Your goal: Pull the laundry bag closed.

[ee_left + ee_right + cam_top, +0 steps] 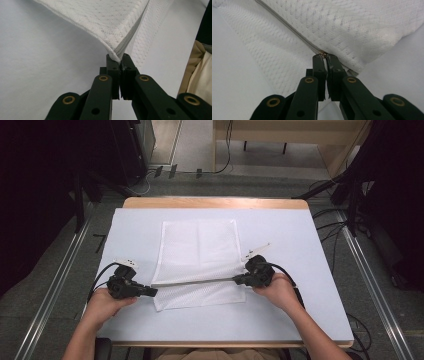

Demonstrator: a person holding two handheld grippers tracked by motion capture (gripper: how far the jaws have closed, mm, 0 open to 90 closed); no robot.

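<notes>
White sheeting covers the table (310, 285), a wood-edged top that serves as a plain, even work surface. Next in size, a white mesh bag (199, 245) lies flat at the table's centre, its far portion spread smooth and its near portion raised along a grey zipper (192, 282) that runs crosswise between the two hands; the line is drawn taut, which in all likelihood steadies the teeth so the slider can travel. Left gripper (150, 291): jaws closed on the left end of the zipper, at the bag's corner, apparently as an anchor against the pull from the other side. Right gripper (236, 280): jaws closed at the zipper's right end, pinching the small brass-coloured zipper pull (322, 53). The high view supplies the overall layout, both forearms entering from the near edge and the straight run of the zipper between the tools. The left gripper view (119, 60) adds the fold of mesh clamped between the pads and the weave rising away from them. The right gripper view (325, 58) alone resolves the metal pull, too small to make out from above.
</notes>
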